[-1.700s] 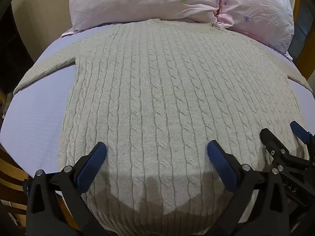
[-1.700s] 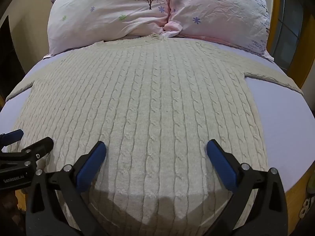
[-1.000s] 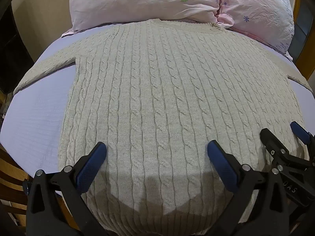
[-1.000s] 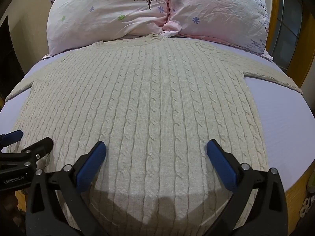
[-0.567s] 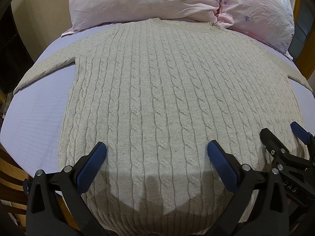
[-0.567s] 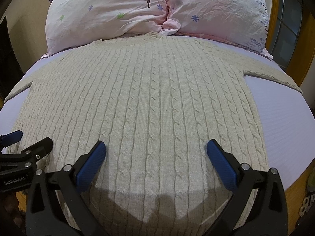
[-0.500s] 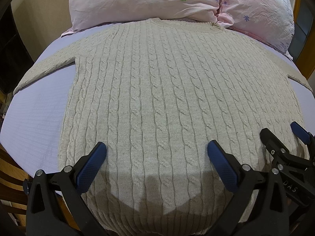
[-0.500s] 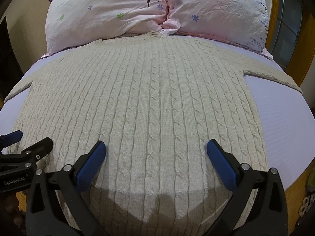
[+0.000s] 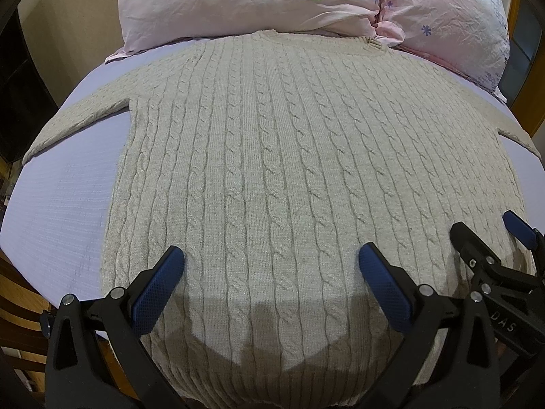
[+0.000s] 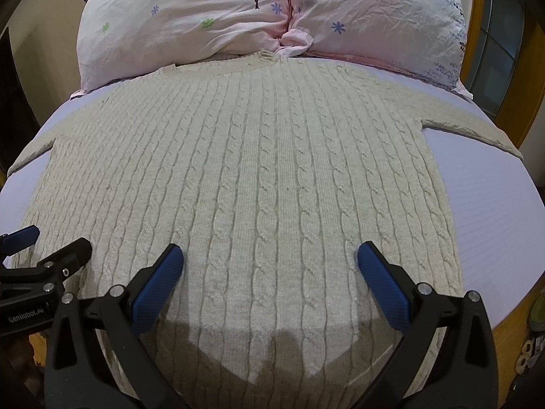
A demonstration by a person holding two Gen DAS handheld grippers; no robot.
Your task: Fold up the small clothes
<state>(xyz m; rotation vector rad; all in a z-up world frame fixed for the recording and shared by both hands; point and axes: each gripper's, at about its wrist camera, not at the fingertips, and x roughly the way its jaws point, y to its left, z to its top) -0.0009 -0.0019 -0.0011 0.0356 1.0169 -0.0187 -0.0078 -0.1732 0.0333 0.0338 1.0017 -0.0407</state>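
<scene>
A cream cable-knit sweater (image 9: 299, 156) lies flat and spread out on a pale purple bed sheet (image 9: 64, 211). Its neck points to 12 o'clock, and its sleeves reach out toward 9 and 3 o'clock. Two pink pillows (image 10: 272, 13) sit at 12 o'clock, touching the neck. The left gripper (image 9: 272, 266) hangs over the bottom part of the sweater, at 6 o'clock, with its blue pads wide apart and nothing in them. The right gripper (image 10: 270, 262) is just beside it, wide apart too, holding nothing.
</scene>
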